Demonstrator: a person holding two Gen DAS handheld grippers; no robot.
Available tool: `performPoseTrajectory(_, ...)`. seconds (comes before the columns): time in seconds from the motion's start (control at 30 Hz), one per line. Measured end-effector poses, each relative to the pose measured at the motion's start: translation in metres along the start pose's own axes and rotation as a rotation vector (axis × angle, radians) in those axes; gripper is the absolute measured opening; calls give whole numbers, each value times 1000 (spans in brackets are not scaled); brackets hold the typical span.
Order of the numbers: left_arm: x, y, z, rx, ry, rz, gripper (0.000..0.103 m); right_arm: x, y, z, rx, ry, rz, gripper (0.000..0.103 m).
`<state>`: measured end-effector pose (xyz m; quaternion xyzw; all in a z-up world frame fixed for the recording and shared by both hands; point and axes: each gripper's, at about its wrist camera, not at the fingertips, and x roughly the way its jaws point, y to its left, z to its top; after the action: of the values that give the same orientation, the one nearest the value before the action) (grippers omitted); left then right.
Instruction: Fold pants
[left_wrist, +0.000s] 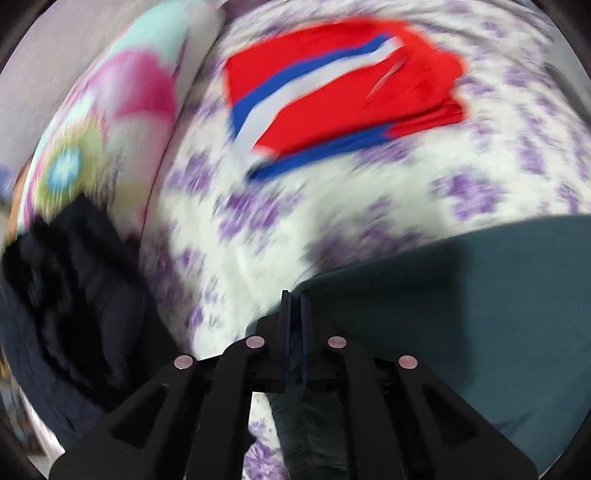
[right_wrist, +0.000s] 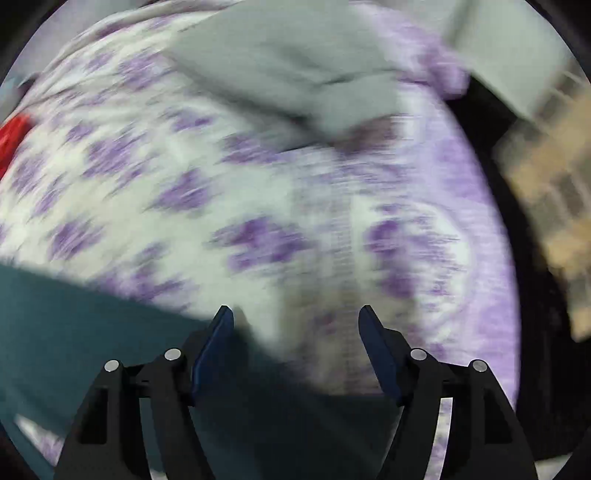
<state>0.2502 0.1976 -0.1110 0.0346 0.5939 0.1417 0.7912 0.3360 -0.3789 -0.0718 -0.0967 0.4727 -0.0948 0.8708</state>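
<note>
Blur smears bedsheet (right_wrist: 229, 206); left gripper (left_wrist: 294, 299) pinches teal pants (left_wrist: 461, 306).

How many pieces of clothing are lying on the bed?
3: folded red shorts far across the bedspread, a dark garment by the pillow, teal pants nearest. Others may be hidden.

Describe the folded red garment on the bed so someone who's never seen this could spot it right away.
Start at the bed sheet, white with purple flowers. Beyond the teal pants lies the folded red garment, right of a floral pillow. Its blue and white stripe sets it apart; the other clothes are plain teal or dark.
</note>
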Motion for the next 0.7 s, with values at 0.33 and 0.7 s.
performPoseTrajectory(0.33, -58, 4, -36, -10, -130, -98, 21, -6, -108, -47, 203, 84, 123, 69)
performPoseTrajectory(0.7, -79, -83, -90, 93, -87, -271, 36, -1, -64, -52, 55, 109, 206, 6)
